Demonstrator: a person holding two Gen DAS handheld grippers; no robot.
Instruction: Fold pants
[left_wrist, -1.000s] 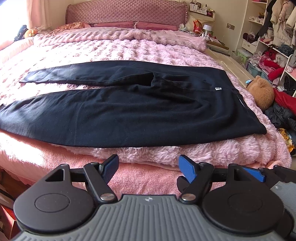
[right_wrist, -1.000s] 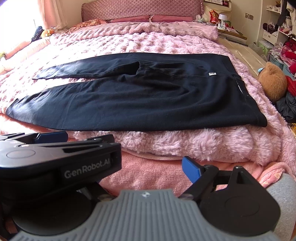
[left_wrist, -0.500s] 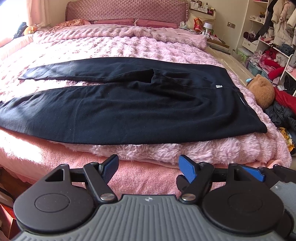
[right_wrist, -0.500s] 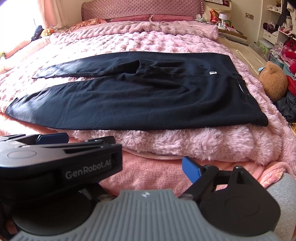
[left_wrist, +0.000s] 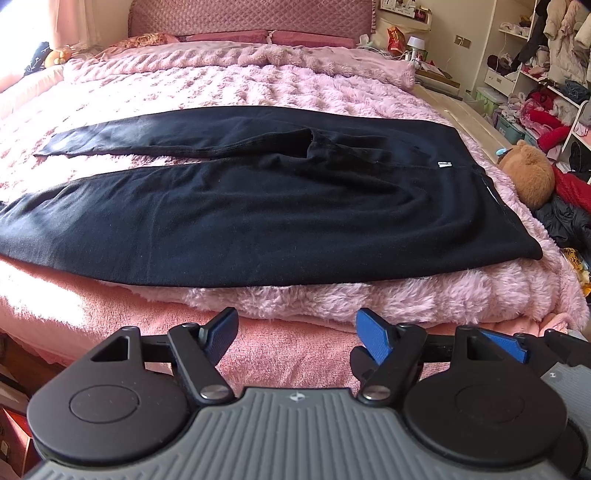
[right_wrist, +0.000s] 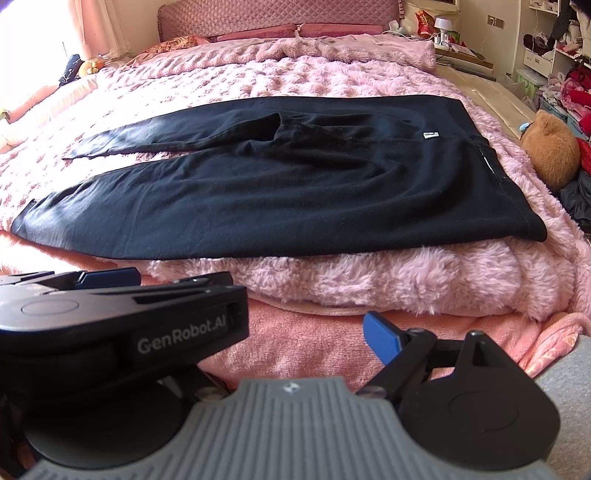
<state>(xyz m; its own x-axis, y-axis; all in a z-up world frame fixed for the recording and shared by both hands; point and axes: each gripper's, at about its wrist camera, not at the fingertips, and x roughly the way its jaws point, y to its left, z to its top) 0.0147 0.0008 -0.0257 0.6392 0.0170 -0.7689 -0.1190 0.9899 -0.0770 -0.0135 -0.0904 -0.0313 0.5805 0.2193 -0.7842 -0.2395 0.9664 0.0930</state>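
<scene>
Both cameras have come a bit closer to the bed since a second ago, so everything looks bigger, but nothing on it has moved. The big bed with the fluffy pink blanket (left_wrist: 295, 85) fills most of both views. The long black soft pants (left_wrist: 277, 206) lie flat across the middle of it, near the front edge. The waist is toward the right edge and the two legs point to the left edge, spread a little apart. A small white tag (left_wrist: 443, 164) sits near the waist. A brown teddy bear (left_wrist: 530, 173) lies just past the right edge of the bed. The left gripper (left_wrist: 297, 330) is wide open and holds nothing, low in front of the bed. The right gripper (right_wrist: 255, 317) looks open too and holds nothing, but its left finger is hidden behind the other tool.
</scene>
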